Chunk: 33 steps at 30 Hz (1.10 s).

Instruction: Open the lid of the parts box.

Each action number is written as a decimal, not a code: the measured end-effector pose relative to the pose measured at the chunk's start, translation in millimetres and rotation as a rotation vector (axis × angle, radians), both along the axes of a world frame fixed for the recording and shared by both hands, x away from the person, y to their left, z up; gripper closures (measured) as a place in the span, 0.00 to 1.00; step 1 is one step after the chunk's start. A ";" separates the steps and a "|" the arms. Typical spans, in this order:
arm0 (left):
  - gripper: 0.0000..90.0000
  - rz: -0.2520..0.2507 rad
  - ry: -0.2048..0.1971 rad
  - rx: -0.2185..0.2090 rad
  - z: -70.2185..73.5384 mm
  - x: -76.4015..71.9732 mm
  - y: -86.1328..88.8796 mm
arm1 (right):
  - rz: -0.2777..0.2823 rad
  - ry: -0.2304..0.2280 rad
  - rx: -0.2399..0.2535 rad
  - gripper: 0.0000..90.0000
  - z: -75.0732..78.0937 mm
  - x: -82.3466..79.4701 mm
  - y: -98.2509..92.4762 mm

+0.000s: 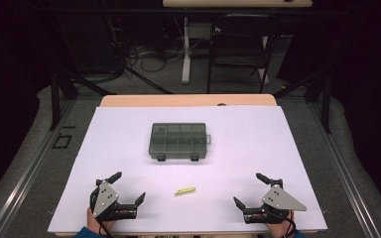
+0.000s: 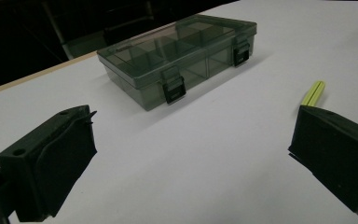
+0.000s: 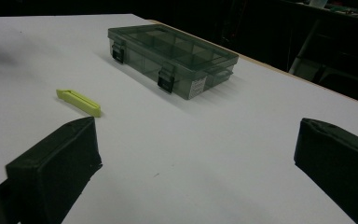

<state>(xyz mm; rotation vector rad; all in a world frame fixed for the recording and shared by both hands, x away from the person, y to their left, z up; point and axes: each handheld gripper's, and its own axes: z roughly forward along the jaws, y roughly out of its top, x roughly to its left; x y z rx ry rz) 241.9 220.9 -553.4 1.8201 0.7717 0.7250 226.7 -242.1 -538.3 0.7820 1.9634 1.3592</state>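
A smoky grey clear-plastic compartment box (image 1: 179,141) lies shut in the middle of the white table top (image 1: 129,129), its two black latches facing me. The box (image 2: 179,58) sits ahead in the left gripper view, and the box (image 3: 172,53) also lies ahead in the right gripper view. A small yellow-green clip (image 1: 185,191) lies flat near the front, between the two grippers; the clip (image 2: 313,92) and the clip (image 3: 79,101) show in both gripper views. My left gripper (image 1: 128,187) rests at the front left, open and empty. My right gripper (image 1: 248,190) rests at the front right, open and empty.
The white top covers a wooden table whose far edge (image 1: 188,100) shows behind it. Beyond stand a dark chair (image 1: 240,44) and a white table leg (image 1: 185,49) among floor cables. Bare white surface surrounds the box on all sides.
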 end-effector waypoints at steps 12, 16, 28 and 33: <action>0.00 -0.020 0.013 0.004 0.0 5.1 0.0 | 0.028 0.027 -0.023 0.00 -2.6 7.4 6.2; 0.00 -0.027 0.012 0.005 0.8 9.3 -2.1 | 0.044 0.041 -0.032 0.00 -3.7 12.9 10.8; 0.00 -0.012 0.034 -0.013 2.6 21.3 2.1 | 0.074 0.080 -0.049 0.00 -2.9 31.3 24.8; 0.00 -0.014 0.042 -0.018 3.2 26.9 2.4 | 0.080 0.091 -0.046 0.00 -2.0 38.3 29.3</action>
